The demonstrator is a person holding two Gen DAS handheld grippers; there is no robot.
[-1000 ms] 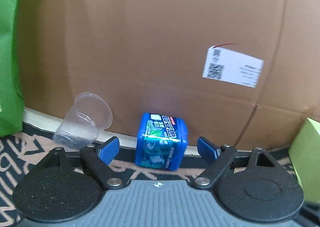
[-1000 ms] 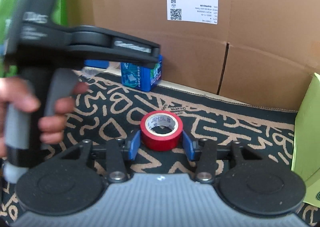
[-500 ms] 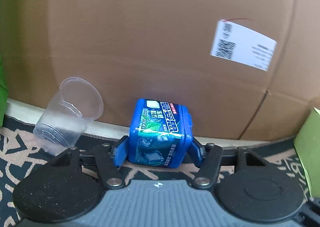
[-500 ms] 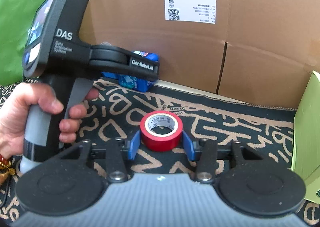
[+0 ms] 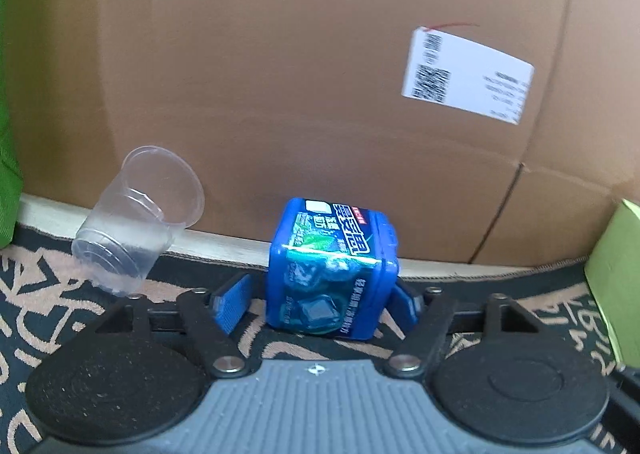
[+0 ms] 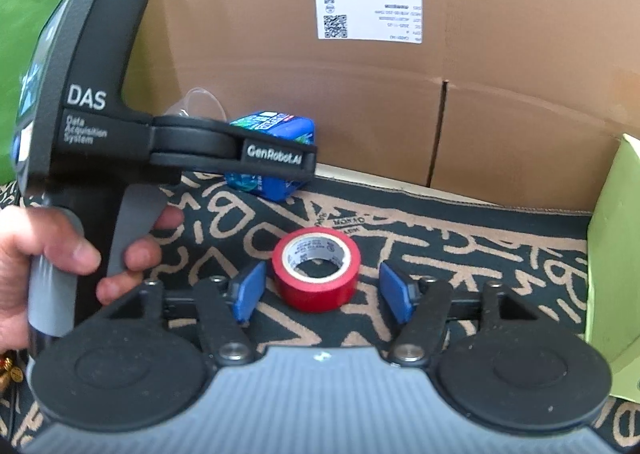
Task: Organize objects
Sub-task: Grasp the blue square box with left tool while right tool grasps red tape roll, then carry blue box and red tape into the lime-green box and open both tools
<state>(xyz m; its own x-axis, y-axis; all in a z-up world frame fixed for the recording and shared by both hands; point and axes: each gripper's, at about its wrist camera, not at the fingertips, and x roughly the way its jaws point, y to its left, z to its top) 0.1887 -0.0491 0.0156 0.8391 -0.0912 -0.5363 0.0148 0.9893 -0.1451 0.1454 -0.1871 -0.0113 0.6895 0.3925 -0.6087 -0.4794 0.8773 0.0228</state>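
Note:
A blue plastic gum box point(image 5: 332, 270) stands tilted on the patterned mat, close to the cardboard wall. It is between the jaws of my left gripper point(image 5: 320, 294), which are opening; the left pad point(image 5: 232, 302) stands clear of it. A red tape roll point(image 6: 316, 268) lies flat between the jaws of my right gripper point(image 6: 322, 286), also opening, with a gap on each side. In the right wrist view a hand point(image 6: 44, 254) holds the left tool, whose arm partly hides the gum box point(image 6: 276, 130). A clear plastic cup point(image 5: 136, 218) leans tilted beside the box.
A tall cardboard wall point(image 5: 320, 74) with a white label point(image 5: 468, 78) closes the back. A green bag point(image 5: 6, 134) stands at the left, a light green carton point(image 5: 616, 274) at the right. The black and tan mat point(image 6: 480, 238) covers the surface.
The left jaws closed in on the blue box, then widened again, and the box now sits tilted. The right jaws have spread away from the red tape roll.

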